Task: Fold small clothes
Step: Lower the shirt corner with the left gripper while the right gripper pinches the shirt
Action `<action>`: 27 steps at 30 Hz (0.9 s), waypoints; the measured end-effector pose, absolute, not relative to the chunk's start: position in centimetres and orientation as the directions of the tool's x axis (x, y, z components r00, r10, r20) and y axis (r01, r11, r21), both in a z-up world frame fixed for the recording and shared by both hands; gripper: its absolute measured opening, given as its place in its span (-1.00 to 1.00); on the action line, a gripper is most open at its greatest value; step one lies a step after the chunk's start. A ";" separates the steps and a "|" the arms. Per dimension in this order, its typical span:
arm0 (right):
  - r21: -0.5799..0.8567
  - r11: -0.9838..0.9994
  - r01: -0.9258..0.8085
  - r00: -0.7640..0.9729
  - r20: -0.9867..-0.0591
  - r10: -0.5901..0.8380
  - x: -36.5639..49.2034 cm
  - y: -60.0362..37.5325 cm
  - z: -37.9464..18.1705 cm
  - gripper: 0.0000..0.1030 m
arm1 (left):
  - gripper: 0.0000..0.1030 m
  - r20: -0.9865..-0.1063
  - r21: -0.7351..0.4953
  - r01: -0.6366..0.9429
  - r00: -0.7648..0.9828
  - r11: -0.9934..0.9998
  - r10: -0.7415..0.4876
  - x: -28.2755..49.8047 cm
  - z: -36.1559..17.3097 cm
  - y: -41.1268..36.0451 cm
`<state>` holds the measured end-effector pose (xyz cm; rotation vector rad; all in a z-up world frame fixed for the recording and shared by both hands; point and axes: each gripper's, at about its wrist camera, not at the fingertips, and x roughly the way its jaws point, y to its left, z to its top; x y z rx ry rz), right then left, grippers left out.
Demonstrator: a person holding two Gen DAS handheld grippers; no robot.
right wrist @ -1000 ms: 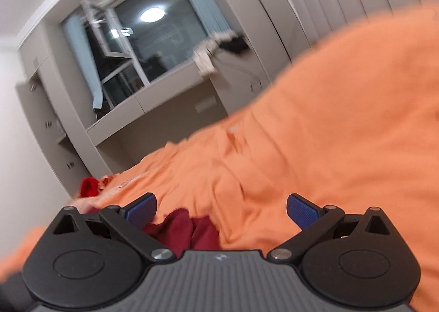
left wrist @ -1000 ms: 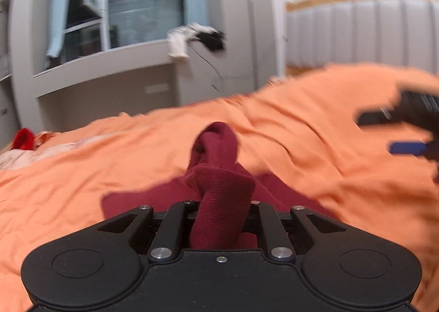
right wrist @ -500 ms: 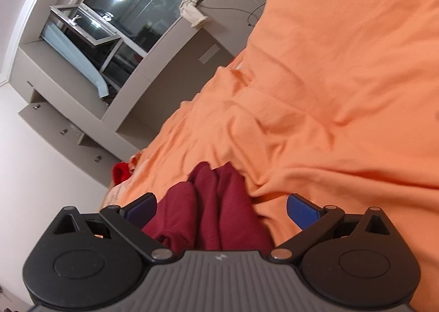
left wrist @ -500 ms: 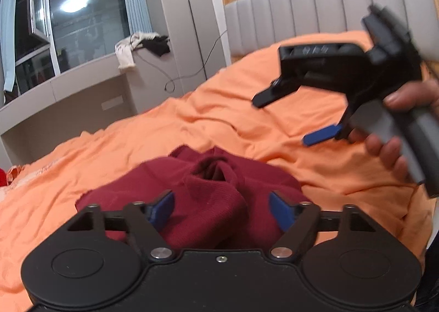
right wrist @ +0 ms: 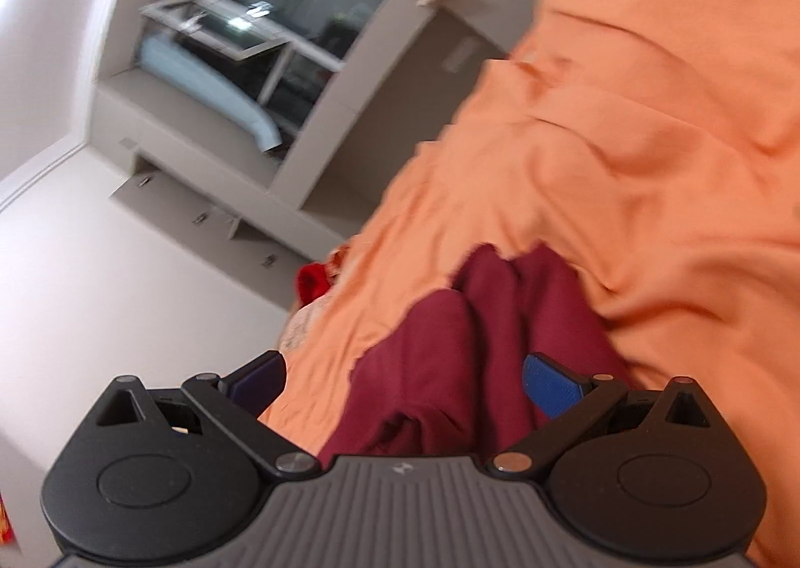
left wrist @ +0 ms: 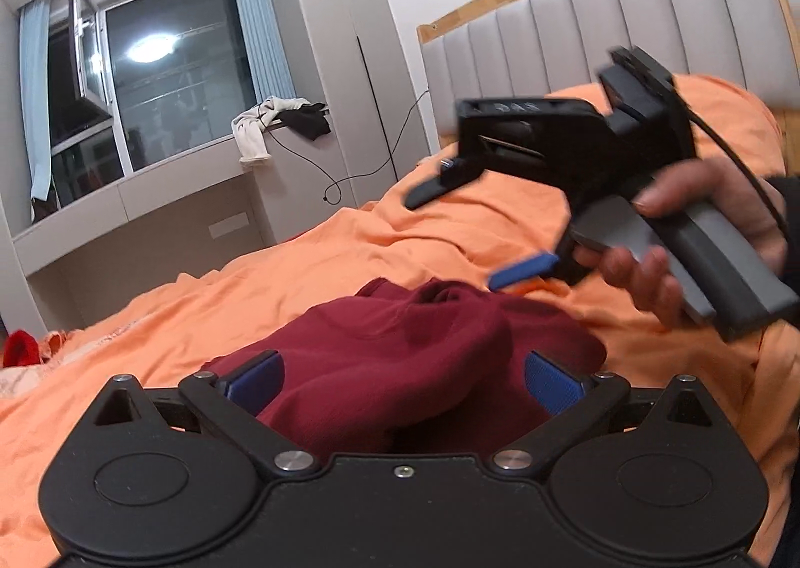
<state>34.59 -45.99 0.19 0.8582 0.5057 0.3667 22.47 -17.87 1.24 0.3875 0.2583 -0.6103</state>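
Note:
A dark red small garment (left wrist: 410, 348) lies bunched in a heap on the orange bedsheet (left wrist: 310, 263). My left gripper (left wrist: 402, 383) is low over its near side. Its jaws are opening wide, the cloth lies between the blue pads (left wrist: 252, 380), and neither pad presses on it. In the left wrist view, a hand (left wrist: 700, 218) holds my right gripper (left wrist: 470, 235) open just above the garment's far right edge. In the right wrist view, the tilted right gripper (right wrist: 404, 380) stands open over the folds of the garment (right wrist: 475, 348).
A grey padded headboard (left wrist: 600, 28) with a wooden rim stands behind the bed. White and black clothes (left wrist: 280, 118) hang off the window sill, with a cable (left wrist: 350, 178) trailing down. A bright red item (left wrist: 17, 348) lies at the bed's far left edge.
My left gripper has let go of the red garment and spread its jaws; the lifted cloth has dropped into a heap. The right gripper has come closer to the garment and rolled.

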 end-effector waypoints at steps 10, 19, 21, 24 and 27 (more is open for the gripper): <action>0.626 0.773 -0.102 0.827 -0.378 0.415 37.1 -43.3 0.2 0.13 | 0.67 -0.340 0.296 0.589 0.801 0.752 -0.493 22.9 1.1 -16.9; 0.558 0.824 -0.096 0.794 -0.456 0.401 37.0 -41.2 -0.7 -0.53 | 0.20 -0.338 0.330 0.591 0.802 0.736 -0.492 23.0 0.5 -17.3; 0.541 0.836 -0.099 0.811 -0.443 0.382 36.3 -41.0 -0.3 -0.62 | 0.10 -0.331 0.337 0.586 0.807 0.737 -0.490 22.8 0.4 -17.3; 0.516 0.849 -0.112 0.836 -0.413 0.361 35.2 -40.7 0.6 -0.77 | -0.08 -0.322 0.339 0.579 0.812 0.741 -0.487 22.8 0.2 -17.4; 0.493 0.862 -0.120 0.857 -0.386 0.341 34.3 -40.5 1.4 -0.83 | -0.25 -0.317 0.337 0.578 0.813 0.743 -0.488 22.7 0.2 -17.5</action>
